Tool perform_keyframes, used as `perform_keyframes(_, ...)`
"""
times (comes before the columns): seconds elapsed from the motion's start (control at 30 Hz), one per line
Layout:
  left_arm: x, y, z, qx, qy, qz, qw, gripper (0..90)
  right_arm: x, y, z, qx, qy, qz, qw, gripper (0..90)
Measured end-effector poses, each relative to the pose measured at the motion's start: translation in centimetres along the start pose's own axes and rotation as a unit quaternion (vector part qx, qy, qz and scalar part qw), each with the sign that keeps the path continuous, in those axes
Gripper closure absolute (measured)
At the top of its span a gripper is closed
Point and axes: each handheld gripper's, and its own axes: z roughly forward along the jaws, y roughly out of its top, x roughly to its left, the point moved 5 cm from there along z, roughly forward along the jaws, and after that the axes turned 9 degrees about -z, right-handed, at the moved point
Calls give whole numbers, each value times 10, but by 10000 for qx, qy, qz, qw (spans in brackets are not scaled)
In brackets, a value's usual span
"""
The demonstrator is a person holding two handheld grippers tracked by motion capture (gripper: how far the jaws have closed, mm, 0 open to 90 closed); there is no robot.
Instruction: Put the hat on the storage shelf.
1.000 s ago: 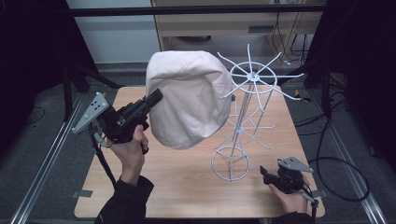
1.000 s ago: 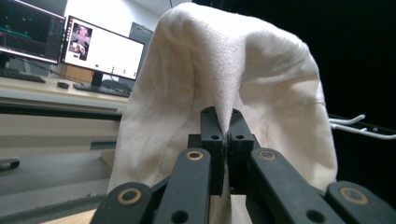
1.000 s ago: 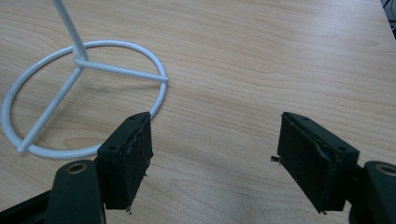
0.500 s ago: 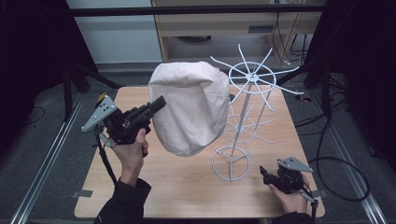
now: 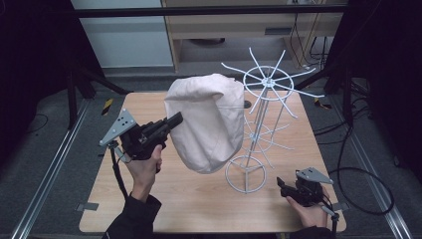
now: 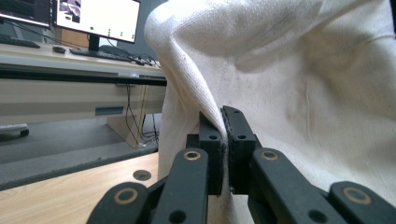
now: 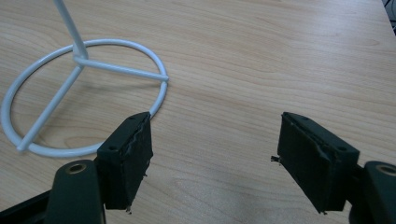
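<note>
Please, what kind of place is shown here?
Probably a lab or workshop for recording: a wooden table among dark frames, a desk with a monitor behind, and cables on the floor.

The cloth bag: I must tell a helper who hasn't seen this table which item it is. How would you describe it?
Find the wooden table, then the white wire rack on its right half. The cloth bag hangs left of it, held off the table by the left tool: the one soft, cream, bulging thing beside thin wire.

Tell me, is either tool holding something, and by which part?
The left gripper pinches the cream cloth bag by a fold at its side; the right gripper is open, empty.
</note>
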Motion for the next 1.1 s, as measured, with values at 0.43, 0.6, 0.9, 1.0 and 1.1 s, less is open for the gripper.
perform_keyframes(0.43, -3, -17, 11, 473, 92, 281, 9984, 850, 0, 0, 0, -3, -3, 3, 10000, 263)
perform_keyframes(0.6, -4, -21, 14, 596, 107, 355, 9975, 834, 0, 0, 1, 9, 1, -7, 10000, 260)
perform_keyframes(0.9, -5, -25, 18, 772, 112, 428, 9960, 764, 0, 0, 0, -12, -3, 11, 10000, 255)
perform_keyframes(1.0, -5, -25, 18, 790, 116, 420, 9959, 731, -1, 0, 0, -14, -3, 19, 10000, 252)
perform_keyframes(1.1, -5, -26, 16, 806, 96, 444, 9957, 696, -1, 0, 0, -10, -2, 20, 10000, 248)
